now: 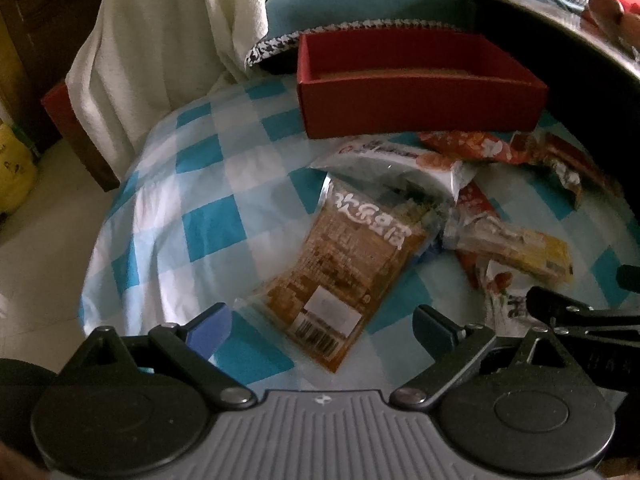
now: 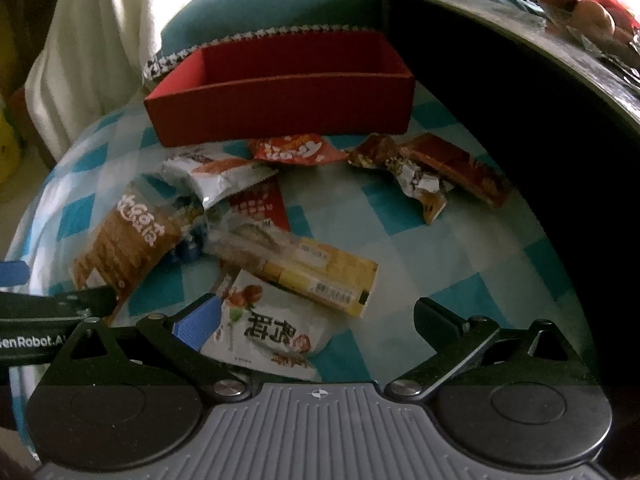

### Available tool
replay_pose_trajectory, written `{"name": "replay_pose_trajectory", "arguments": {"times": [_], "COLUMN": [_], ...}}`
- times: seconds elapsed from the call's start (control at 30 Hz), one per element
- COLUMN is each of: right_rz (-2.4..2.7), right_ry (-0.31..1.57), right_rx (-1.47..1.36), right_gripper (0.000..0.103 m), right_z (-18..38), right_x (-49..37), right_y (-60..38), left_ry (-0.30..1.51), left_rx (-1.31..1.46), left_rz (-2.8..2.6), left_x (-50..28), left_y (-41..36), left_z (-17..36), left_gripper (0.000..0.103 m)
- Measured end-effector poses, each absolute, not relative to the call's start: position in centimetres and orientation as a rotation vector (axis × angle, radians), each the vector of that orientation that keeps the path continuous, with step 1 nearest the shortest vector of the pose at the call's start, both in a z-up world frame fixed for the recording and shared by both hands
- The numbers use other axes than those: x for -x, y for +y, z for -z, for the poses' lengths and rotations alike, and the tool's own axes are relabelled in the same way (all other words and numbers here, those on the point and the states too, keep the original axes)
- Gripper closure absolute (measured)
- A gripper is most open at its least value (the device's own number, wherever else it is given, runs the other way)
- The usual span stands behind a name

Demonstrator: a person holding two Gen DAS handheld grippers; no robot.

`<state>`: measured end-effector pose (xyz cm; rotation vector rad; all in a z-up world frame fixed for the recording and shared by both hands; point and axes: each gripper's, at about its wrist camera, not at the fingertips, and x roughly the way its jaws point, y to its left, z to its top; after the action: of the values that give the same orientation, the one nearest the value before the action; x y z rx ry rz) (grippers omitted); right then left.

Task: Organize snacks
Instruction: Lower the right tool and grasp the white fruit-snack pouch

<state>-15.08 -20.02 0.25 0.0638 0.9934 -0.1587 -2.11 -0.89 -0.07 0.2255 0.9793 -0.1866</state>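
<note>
Left wrist view, left hand-held gripper [image 1: 322, 322]: fingers spread apart, nothing between them, hanging above the brown packet [image 1: 348, 268].
Left wrist view, red box [image 1: 416, 96]: open, at the far edge of the checked cloth [image 1: 192, 216]; the snack packets lie just in front of it.
Right wrist view, right hand-held gripper [image 2: 318, 320]: fingers apart, holding nothing, over the white packet [image 2: 268, 336].
Right wrist view, yellow packet [image 2: 324, 276]: in front of the red box [image 2: 280, 108], beside the white packet.

box [image 2: 280, 104] at the back of cloth [image 2: 460, 264], snack packets [image 2: 256, 240] in front
</note>
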Motion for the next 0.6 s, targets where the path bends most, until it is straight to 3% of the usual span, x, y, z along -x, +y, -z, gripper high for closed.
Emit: {"name": "replay_pose_trajectory", "arguments": {"times": [0.6], "right_rz": [0.023], "right_ry": [1.141], "right_rx": [0.013], "right_gripper": [0.001], "right_z": [2.9], "right_x": [14.6], "right_y": [-15.0], "left_ry": [1.015], "left_rx": [-0.118], "left_rz": [0.149], "left_x": [1.3], "left_y": [2.4], "left_z": [-0.7], "left_gripper": [0.011]}}
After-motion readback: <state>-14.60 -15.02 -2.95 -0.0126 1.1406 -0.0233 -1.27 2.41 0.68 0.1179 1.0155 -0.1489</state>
